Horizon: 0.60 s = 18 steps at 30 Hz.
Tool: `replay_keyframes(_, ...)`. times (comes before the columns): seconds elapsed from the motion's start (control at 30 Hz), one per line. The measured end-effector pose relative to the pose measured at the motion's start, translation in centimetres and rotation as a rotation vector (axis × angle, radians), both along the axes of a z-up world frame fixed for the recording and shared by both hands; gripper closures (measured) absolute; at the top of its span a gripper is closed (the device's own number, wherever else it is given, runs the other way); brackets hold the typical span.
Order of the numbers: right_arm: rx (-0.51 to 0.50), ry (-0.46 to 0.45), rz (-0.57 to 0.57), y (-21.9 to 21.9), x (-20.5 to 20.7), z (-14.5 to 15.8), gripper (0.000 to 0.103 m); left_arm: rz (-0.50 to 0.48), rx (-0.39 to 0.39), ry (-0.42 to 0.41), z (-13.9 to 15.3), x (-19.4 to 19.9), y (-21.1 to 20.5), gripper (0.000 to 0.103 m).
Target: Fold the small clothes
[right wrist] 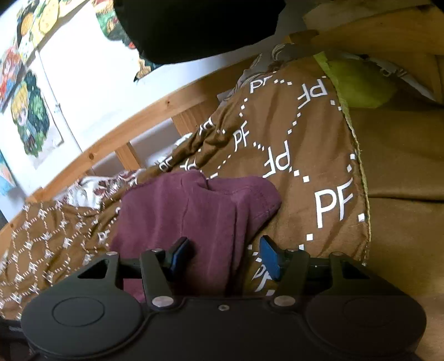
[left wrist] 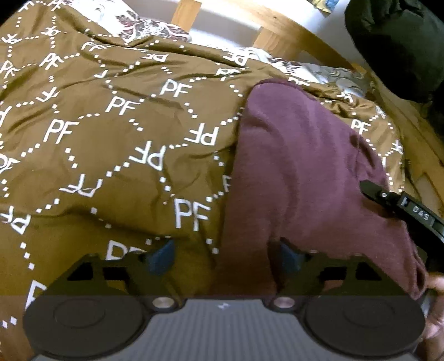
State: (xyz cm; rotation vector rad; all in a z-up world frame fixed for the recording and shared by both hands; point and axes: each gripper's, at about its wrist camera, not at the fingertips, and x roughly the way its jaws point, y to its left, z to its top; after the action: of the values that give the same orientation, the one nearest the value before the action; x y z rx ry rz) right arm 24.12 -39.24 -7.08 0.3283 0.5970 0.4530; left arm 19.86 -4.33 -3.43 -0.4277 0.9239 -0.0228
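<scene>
A maroon cloth (left wrist: 299, 172) lies in a long folded strip on a brown blanket (left wrist: 111, 133) printed with white PF letters. My left gripper (left wrist: 226, 257) is open, its blue pads (left wrist: 162, 257) straddling the cloth's near left edge. In the right wrist view the same maroon cloth (right wrist: 194, 211) lies bunched on the blanket (right wrist: 291, 155). My right gripper (right wrist: 224, 257) is open with the cloth's near right edge between its blue pads (right wrist: 270, 257). The right gripper's black finger (left wrist: 402, 208) shows at the right edge of the left wrist view, resting on the cloth.
A wooden bed rail (right wrist: 116, 133) runs behind the blanket, with a white wall and posters (right wrist: 30, 116) beyond. A floral sheet (left wrist: 144, 25) shows at the far edge. A lime green item (right wrist: 358, 83) lies at the blanket's far right. A dark garment (left wrist: 396, 44) hangs overhead.
</scene>
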Motion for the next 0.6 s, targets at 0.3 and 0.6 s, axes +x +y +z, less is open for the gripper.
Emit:
replay_keyframes(0.3, -0.015, -0.01, 0.043, 1.04, -0.56, -0.24, 0.045, -0.006, 0.0, -0.004, -0.04, -0.42, 0.01, 0.01)
replay_keyframes(0.6, 0.009, 0.009, 0.036, 0.89, -0.21, -0.49, 0.042, -0.047, -0.049, -0.004, 0.37, -0.81, -0.12, 0.005)
